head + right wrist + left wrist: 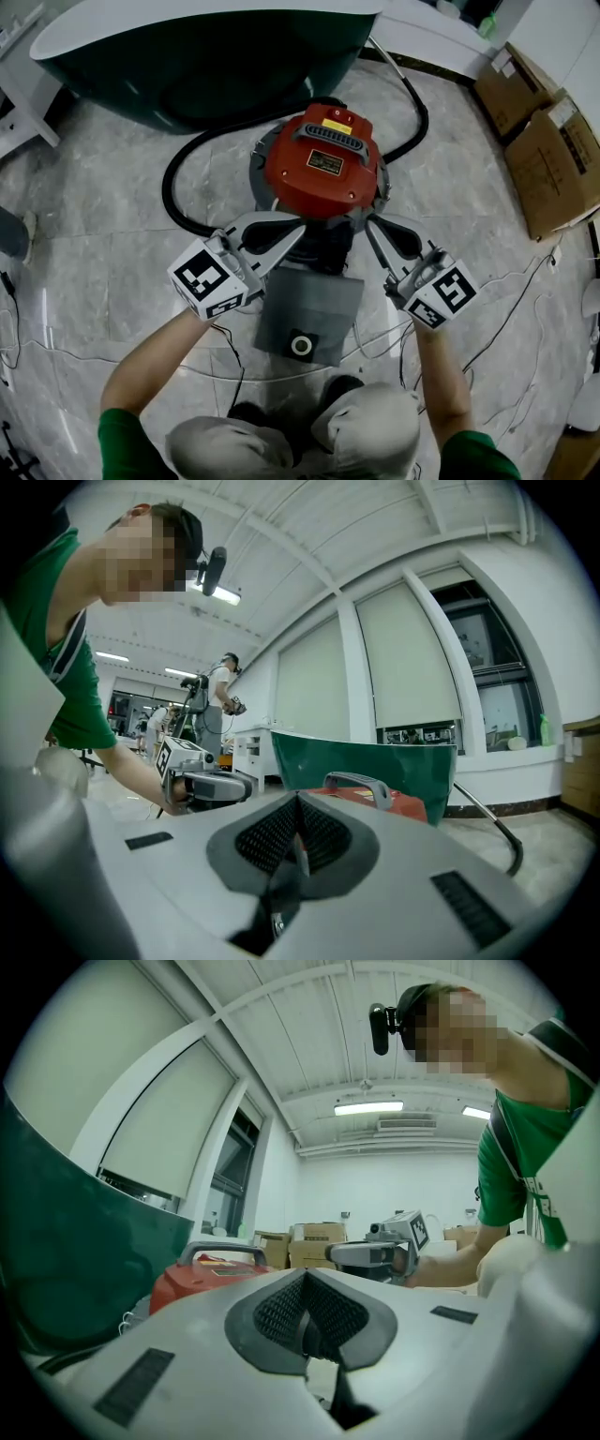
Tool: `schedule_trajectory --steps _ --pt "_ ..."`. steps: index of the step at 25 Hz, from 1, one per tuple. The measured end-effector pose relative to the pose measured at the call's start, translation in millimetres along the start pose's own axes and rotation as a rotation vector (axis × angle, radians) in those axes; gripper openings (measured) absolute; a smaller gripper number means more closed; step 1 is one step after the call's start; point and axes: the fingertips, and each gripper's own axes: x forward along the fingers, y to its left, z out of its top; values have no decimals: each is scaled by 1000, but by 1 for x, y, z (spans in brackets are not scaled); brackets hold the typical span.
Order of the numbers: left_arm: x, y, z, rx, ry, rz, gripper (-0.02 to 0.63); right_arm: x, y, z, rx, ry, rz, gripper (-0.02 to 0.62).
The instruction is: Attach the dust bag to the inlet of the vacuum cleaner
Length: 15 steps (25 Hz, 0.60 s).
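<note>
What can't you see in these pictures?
- Vacuum's inlet: head view, hidden beneath the red lid; both gripper views, blocked by their own jaws.
- Dust bag, top-left corner: head view, behind the left gripper.
- Lid label print: head view, too small.

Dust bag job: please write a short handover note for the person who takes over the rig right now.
Left hand-held gripper: shut, nothing in it, beside the red vacuum cleaner.
Right hand-held gripper: the same, on the other side.
Dust bag: on the floor between them, its round collar toward the person.
Done: nothing fitted.
Left: pick up the bag and press its collar onto the inlet, which I cannot make out here.
</note>
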Motion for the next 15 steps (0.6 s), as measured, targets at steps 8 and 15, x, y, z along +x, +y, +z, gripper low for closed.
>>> schedule_trajectory --steps 8,15 --pt "-14 -28 -47 -4 12 80 3 -32 28 -50 27 3 -2 8" --pt "-39 -31 -100 -40 65 193 3 -41 52 -110 71 52 20 8"
